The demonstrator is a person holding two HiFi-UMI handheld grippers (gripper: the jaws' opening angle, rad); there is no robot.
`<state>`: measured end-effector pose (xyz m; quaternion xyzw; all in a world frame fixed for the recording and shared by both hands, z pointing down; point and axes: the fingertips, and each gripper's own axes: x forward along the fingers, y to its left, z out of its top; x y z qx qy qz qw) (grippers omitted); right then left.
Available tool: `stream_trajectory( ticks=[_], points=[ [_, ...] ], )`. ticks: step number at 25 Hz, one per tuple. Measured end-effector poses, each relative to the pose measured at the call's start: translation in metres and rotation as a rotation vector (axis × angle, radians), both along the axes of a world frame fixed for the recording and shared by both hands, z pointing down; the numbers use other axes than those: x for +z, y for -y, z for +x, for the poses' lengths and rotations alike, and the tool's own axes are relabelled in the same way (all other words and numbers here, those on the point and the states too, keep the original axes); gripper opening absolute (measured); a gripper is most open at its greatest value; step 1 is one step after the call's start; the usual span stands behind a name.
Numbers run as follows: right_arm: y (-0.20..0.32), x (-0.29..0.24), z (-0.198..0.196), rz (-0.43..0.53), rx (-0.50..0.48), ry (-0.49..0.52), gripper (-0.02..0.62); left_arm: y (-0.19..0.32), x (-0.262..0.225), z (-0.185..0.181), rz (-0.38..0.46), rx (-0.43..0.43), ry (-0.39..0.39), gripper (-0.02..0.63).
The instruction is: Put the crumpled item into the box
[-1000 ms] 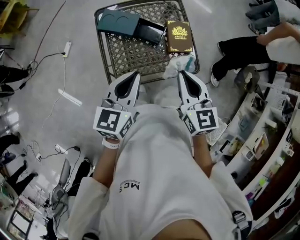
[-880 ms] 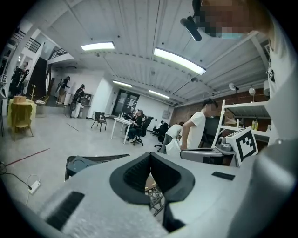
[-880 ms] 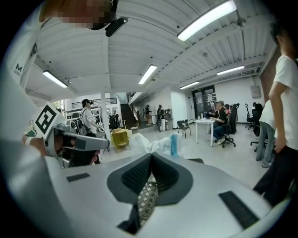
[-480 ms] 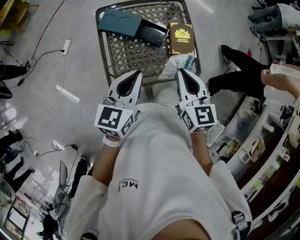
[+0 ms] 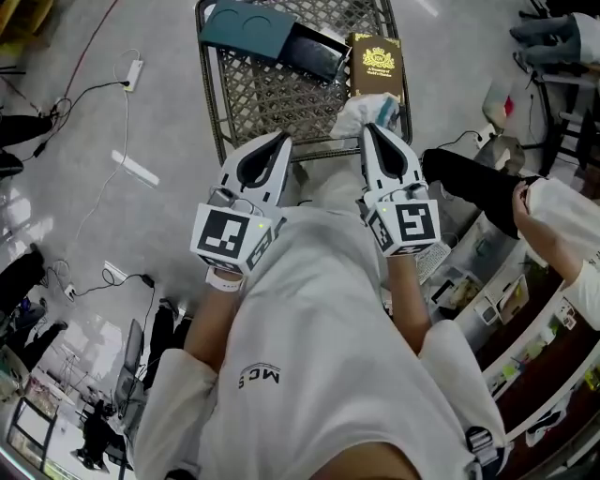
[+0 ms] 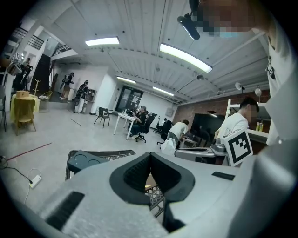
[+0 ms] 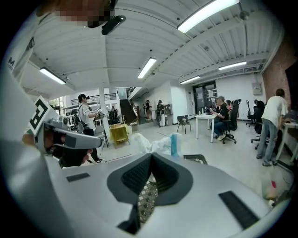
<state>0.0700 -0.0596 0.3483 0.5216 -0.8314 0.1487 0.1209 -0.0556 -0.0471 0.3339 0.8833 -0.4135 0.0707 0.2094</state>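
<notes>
The crumpled white item (image 5: 364, 111) with a blue streak lies at the near right corner of the metal lattice table (image 5: 281, 94). A teal box (image 5: 251, 26) with a black inner tray (image 5: 314, 52) slid out rests at the far left of the table. My right gripper (image 5: 368, 129) is shut and empty, its tip just short of the crumpled item (image 7: 158, 143). My left gripper (image 5: 280, 139) is shut and empty at the table's near edge. The left gripper view shows the teal box (image 6: 86, 160) ahead.
A dark brown box with gold print (image 5: 377, 64) lies at the table's far right. A power strip (image 5: 134, 80) and cables trail over the floor at left. A person's dark trouser leg (image 5: 469, 183) and shelves (image 5: 525, 319) crowd the right side.
Both grippers have edged forward toward the table, still shut. The person at the right has shifted nearer to the shelves. The crumpled item has not moved.
</notes>
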Motion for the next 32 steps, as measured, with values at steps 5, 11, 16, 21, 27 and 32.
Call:
stream_trajectory(
  ticks=[5,11,16,21,27,32],
  points=[
    [0.02,0.014,0.001,-0.008,0.001,-0.01,0.018,0.005,0.01,0.005,-0.01,0.012,0.009,0.025],
    [0.044,0.038,0.004,-0.03,-0.007,-0.023,0.018,0.018,0.021,0.008,-0.026,0.004,0.022,0.025],
    [0.063,0.063,0.004,-0.057,-0.015,-0.018,0.018,0.03,0.034,0.012,-0.043,0.0,0.033,0.025],
    [0.08,0.084,-0.001,-0.068,-0.028,-0.001,0.018,0.037,0.046,0.013,-0.061,0.008,0.078,0.025],
    [0.104,0.111,-0.005,-0.089,-0.017,0.024,0.018,0.044,0.066,0.009,-0.108,-0.019,0.084,0.025],
    [0.127,0.131,-0.011,-0.092,-0.02,0.022,0.018,0.058,0.082,0.009,-0.128,-0.037,0.079,0.025]
  ],
)
